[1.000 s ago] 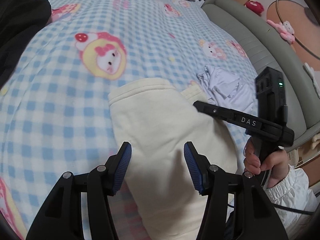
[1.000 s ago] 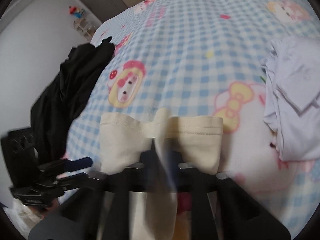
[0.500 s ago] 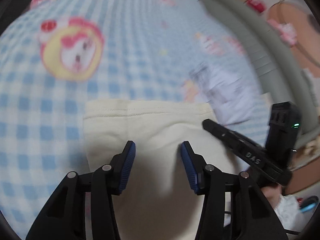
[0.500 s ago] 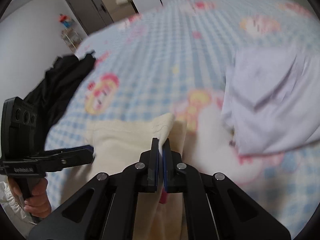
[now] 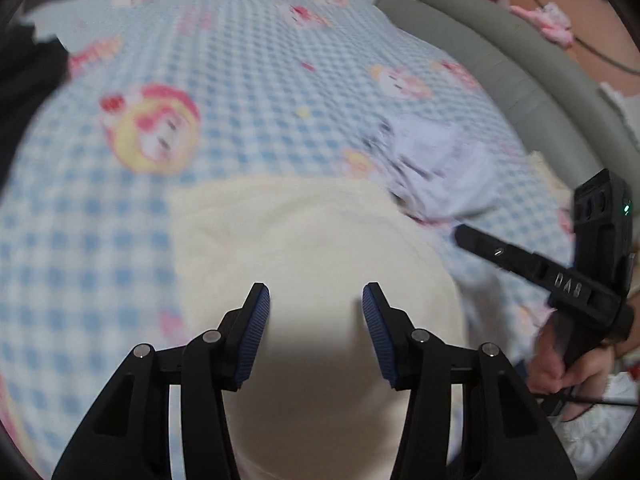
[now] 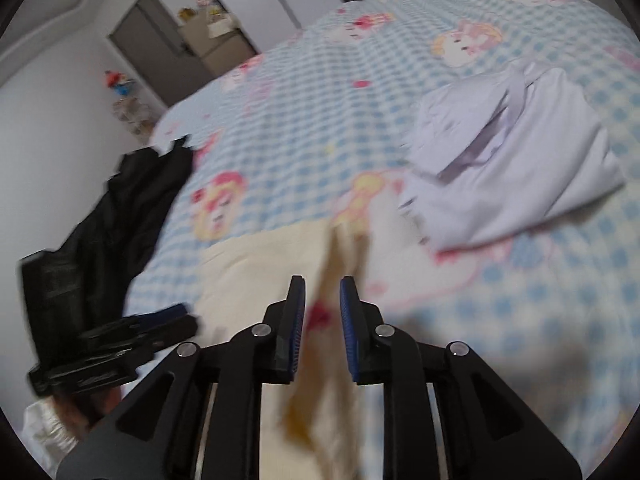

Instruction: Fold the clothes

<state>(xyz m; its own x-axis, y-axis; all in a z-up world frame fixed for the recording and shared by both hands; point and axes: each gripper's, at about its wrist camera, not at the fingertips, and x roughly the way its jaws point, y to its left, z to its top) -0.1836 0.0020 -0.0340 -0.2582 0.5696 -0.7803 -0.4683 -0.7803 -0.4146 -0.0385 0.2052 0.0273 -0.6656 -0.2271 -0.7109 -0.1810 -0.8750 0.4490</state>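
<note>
A cream garment (image 5: 304,248) lies folded on the blue checked bedspread (image 5: 224,80). My left gripper (image 5: 316,304) is open and empty, just above the garment's near part. My right gripper (image 6: 322,296) is open with a loose cream edge (image 6: 332,272) hanging blurred between the jaws; it also shows in the left wrist view (image 5: 520,256), at the garment's right side. The cream garment (image 6: 256,264) spreads left of it in the right wrist view.
A pale lilac folded garment (image 6: 516,152) lies right of the cream one, also in the left wrist view (image 5: 436,160). A black garment (image 6: 120,216) lies at the bed's left edge. A grey padded headboard (image 5: 500,64) runs along the right.
My right gripper was shut on the cream edge and has opened; the edge is slipping free. My left gripper stayed open and moved back a little over the garment.
</note>
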